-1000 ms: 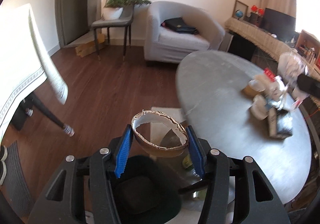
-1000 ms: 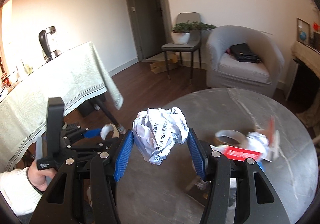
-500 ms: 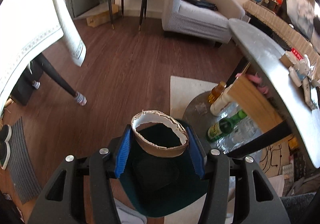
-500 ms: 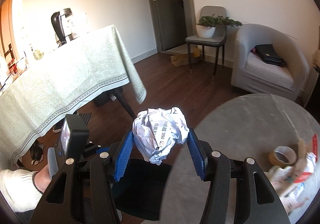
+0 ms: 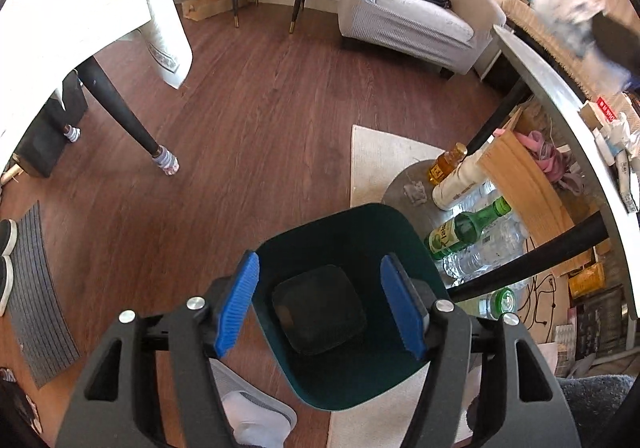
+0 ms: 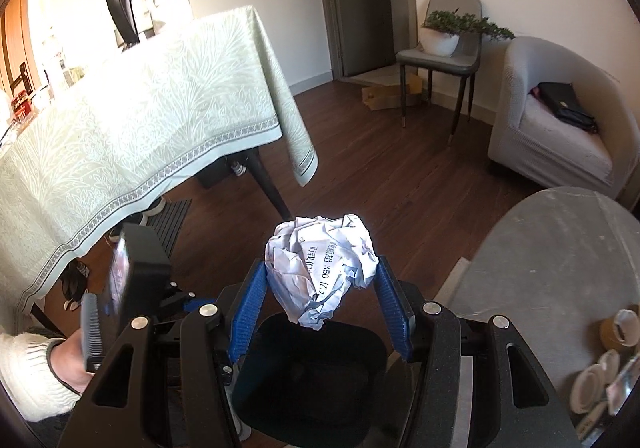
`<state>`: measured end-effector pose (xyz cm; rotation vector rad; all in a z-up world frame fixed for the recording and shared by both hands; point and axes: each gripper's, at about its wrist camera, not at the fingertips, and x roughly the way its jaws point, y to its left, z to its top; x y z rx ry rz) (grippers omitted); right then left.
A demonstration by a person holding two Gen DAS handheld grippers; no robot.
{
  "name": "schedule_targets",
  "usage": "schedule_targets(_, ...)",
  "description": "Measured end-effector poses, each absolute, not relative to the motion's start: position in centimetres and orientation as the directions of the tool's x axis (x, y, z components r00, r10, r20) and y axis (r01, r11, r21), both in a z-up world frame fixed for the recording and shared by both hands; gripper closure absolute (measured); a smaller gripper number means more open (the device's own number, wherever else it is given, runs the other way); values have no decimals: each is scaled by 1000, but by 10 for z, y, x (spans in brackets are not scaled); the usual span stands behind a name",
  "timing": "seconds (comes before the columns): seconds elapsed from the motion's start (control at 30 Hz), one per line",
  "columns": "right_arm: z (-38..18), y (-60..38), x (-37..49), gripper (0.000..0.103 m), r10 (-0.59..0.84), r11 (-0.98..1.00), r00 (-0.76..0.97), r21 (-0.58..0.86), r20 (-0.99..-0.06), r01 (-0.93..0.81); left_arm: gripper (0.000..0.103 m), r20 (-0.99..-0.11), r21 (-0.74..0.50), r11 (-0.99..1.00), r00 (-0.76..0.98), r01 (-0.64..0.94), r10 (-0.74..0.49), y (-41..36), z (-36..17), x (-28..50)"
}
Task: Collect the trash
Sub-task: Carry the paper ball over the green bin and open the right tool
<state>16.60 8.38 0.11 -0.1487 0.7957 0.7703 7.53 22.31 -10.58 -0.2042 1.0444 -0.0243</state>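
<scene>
Trash bin [image 5: 352, 380], dark green and square-mouthed, stands on the wooden floor [image 5: 248, 120] as the landmark for both views. Left gripper [image 5: 320, 300] hangs directly above the bin's mouth, pointing steeply down; its blue pads [image 5: 236, 304] are spreading apart and nothing sits between them, only the bin's dark bottom showing through the gap. Beside the bin, toward the round grey table [image 5: 560, 96], lie a green glass bottle [image 5: 468, 232], clear plastic bottles [image 5: 488, 248] and a white bottle [image 5: 460, 184] on a low round shelf. A white slipper [image 5: 256, 416] rests against the bin's near left side.

Right gripper [image 6: 320, 304] holds a crumpled ball of printed paper [image 6: 320, 264], both pads pressed on its flanks at a medium width. The ball hangs just above the far rim of the bin [image 6: 312, 384], whose opening fills the lower middle of the right wrist view. To the bin's left, a hand [image 6: 70, 364] in a white knit sleeve [image 6: 28, 372] grips the other tool's handle. The table's edge [image 6: 560, 256] lies to the bin's right, carrying a tape roll [image 6: 618, 328] and other scraps.
</scene>
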Motion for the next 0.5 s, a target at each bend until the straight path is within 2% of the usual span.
schedule_targets(0.13, -15, 100, 167, 48, 553, 717, 415, 158, -723, -679, 43, -828, -181, 981, 550, -75, -111, 233, -90, 68)
schedule_targets(0.37, -42, 118, 165, 48, 520, 714, 365, 159, -772, -681, 62, -785, -178, 979, 614, -97, -82, 252, -65, 57)
schedule_targets(0.5, -63, 126, 165, 48, 486, 720, 329, 157, -810, -676, 68, -773, -193, 976, 629, -103, -86, 259, -56, 55)
